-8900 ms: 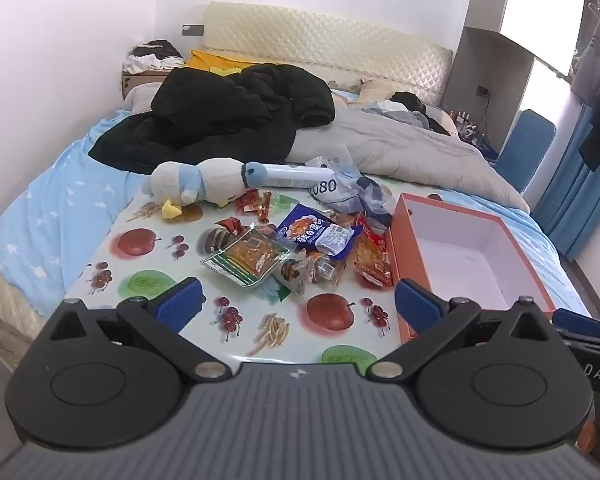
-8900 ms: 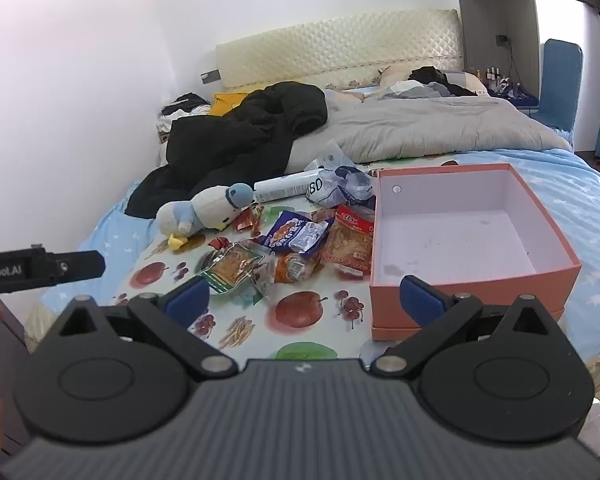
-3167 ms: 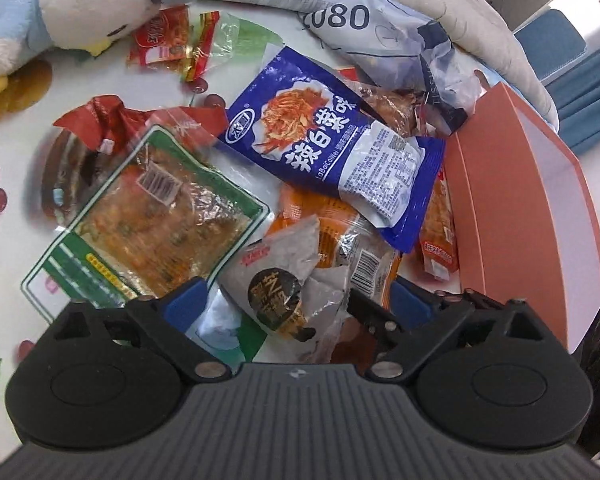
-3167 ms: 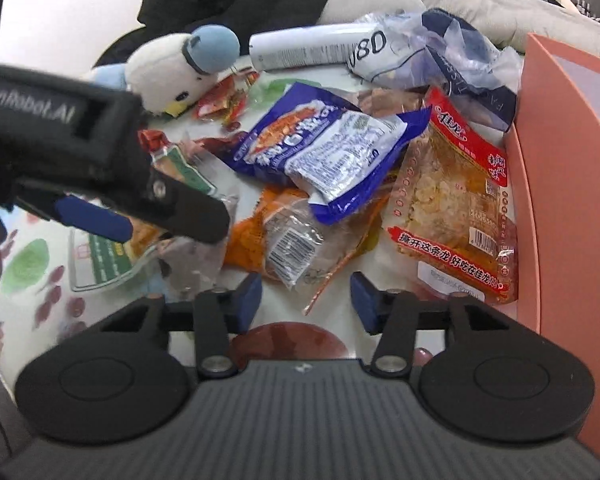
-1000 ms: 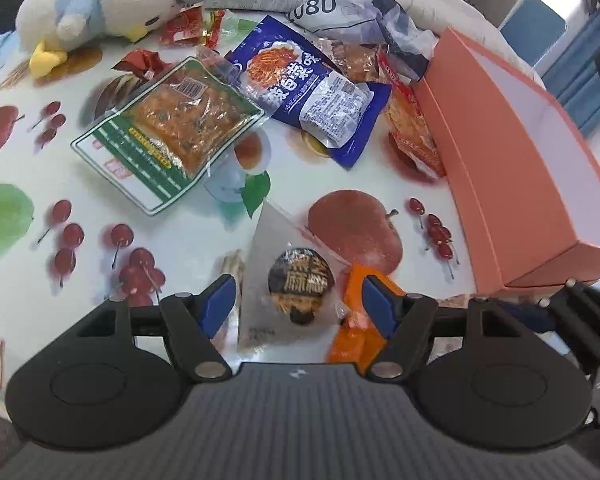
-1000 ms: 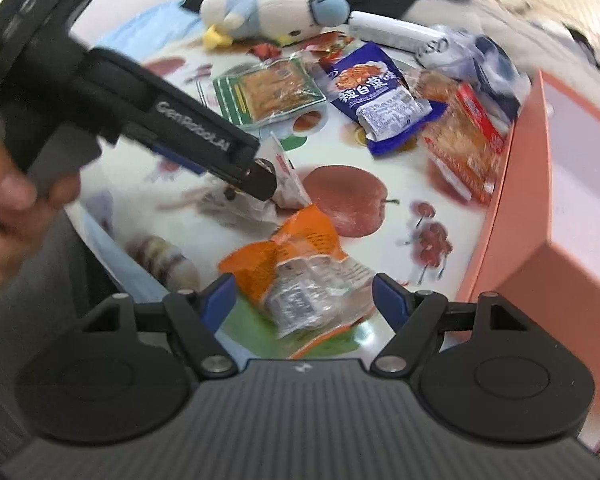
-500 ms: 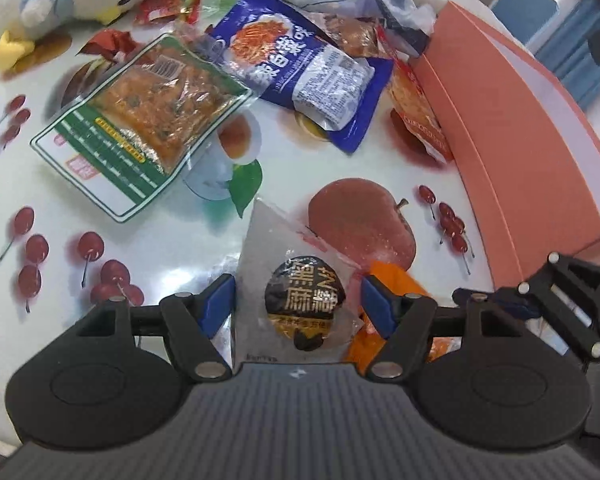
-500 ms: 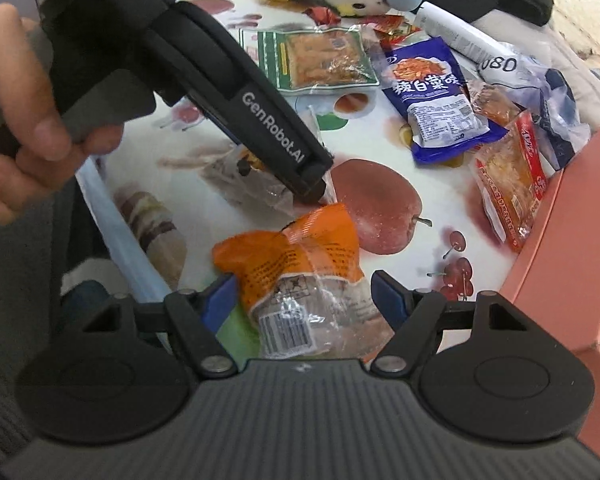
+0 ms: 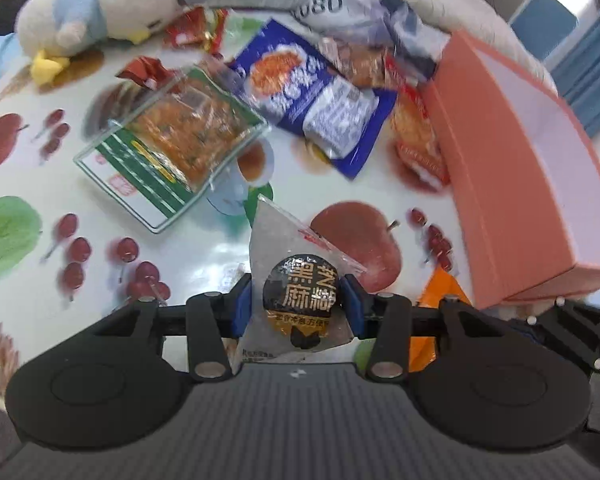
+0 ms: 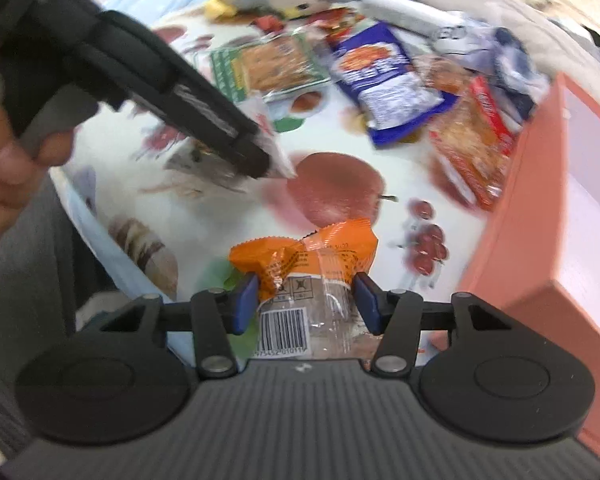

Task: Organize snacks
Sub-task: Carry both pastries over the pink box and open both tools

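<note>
A glossy fruit-print tablecloth covers the surface, set against a bed with blue sheets and grey bedding. At its right edge stands an open orange box with a pale inside — nothing shows in the part visible. Beside the box lie a blue packet, a green-edged packet and a plush penguin. The left gripper, jaws just closing, pinches a grey sesame packet; the right gripper, also closing, has its pads against an orange packet at the near edge.
</note>
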### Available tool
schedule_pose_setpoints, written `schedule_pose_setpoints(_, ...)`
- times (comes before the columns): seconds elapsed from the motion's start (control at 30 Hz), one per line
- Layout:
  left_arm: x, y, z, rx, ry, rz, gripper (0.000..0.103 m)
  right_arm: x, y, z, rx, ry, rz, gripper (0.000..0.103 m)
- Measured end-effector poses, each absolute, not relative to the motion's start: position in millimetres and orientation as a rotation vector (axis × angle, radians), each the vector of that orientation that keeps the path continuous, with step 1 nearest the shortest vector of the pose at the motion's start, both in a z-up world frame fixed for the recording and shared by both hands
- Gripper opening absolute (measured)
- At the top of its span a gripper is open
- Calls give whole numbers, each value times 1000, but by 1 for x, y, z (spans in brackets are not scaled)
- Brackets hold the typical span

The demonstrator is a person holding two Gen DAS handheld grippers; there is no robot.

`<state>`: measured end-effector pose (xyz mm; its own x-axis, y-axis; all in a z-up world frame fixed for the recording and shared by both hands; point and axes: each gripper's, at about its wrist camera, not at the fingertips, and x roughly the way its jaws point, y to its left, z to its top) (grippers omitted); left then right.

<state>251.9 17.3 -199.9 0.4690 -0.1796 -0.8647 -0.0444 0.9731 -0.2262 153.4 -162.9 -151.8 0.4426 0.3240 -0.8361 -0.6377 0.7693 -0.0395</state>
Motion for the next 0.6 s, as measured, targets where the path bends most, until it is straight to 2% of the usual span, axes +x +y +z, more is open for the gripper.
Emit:
schedule_pose_setpoints(0.4,211,2,-86,-319,1026,-152,52,123,-229,-67,28,846,414,55)
schedule_pose_setpoints(0.6,195,-39,-18,-279,1045,-276,52,116,-268,-27,142,791,338,55)
